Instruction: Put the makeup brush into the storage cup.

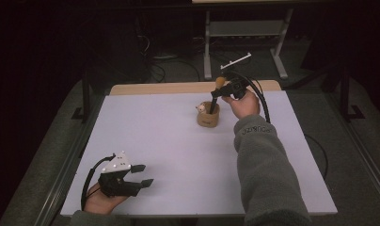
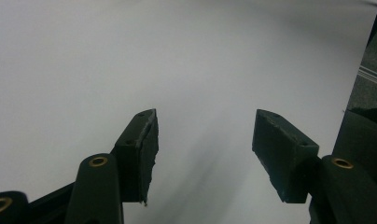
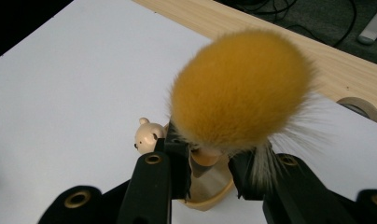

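High view, table: I see a white table top (image 1: 178, 141) with a bare wooden strip along its far edge.
Holder: a small round wooden holder (image 1: 208, 116) stands on the white surface near the far edge, a little right of the middle; a pale bear figure (image 1: 201, 108) sits at its rim on the left.
Brush: a makeup brush (image 1: 217, 92) with an orange-yellow bristle head stands tilted, head up, its dark handle running down into the holder.
Right gripper: my right gripper (image 1: 228, 88) is above the holder, near the far edge, jaws closed on the brush just under the bristle head.
Right gripper view: the bristle head (image 3: 240, 88) fans out over both black jaws, and the handle is pinched between them; the holder (image 3: 210, 189) and the bear figure (image 3: 147, 135) lie below.
Left gripper: my left gripper (image 1: 143, 174) rests low by the near left corner of the surface, well apart from the holder.
Left gripper view: its jaws stand partly open with bare white surface between them and no thing in their grip.
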{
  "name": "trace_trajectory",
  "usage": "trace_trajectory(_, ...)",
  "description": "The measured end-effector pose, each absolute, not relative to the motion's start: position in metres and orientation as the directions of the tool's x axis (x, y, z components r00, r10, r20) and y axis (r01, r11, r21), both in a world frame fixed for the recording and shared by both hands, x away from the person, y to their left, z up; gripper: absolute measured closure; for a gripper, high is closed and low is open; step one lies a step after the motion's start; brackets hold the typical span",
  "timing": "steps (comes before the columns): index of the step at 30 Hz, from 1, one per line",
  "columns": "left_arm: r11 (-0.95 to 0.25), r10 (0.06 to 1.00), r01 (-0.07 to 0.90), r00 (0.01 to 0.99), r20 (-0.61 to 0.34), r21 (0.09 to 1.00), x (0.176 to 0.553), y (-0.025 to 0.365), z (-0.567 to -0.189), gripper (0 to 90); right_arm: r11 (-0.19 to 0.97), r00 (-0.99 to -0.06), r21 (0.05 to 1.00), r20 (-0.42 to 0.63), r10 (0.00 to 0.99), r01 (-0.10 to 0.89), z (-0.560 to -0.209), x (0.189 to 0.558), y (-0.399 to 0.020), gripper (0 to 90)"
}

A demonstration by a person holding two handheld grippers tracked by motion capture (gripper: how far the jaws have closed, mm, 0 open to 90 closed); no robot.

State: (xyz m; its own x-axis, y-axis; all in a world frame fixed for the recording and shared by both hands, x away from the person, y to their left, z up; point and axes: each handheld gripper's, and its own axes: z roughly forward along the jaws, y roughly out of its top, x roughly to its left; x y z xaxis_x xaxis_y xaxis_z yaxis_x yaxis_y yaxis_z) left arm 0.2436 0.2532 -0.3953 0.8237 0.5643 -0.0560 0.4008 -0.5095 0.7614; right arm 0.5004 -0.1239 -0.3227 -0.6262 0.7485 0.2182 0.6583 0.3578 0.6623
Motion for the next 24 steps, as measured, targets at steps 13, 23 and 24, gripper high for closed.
trace_trajectory(13,-0.499,0.569,0.405,0.82,-0.063,0.766,0.243,0.253,-0.396,40.4,0.358,-0.623,0.655,0.224,0.749,0.666,-0.338,0.501,-0.119,69.3)
trace_trajectory(23,-0.506,0.566,0.404,0.822,-0.061,0.762,0.244,0.252,-0.396,40.3,0.316,-0.601,0.662,0.256,0.757,0.68,-0.345,0.499,-0.127,69.0)
trace_trajectory(24,-0.506,0.566,0.405,0.822,-0.061,0.762,0.244,0.252,-0.396,40.3,0.313,-0.6,0.663,0.257,0.757,0.68,-0.345,0.499,-0.128,68.8)
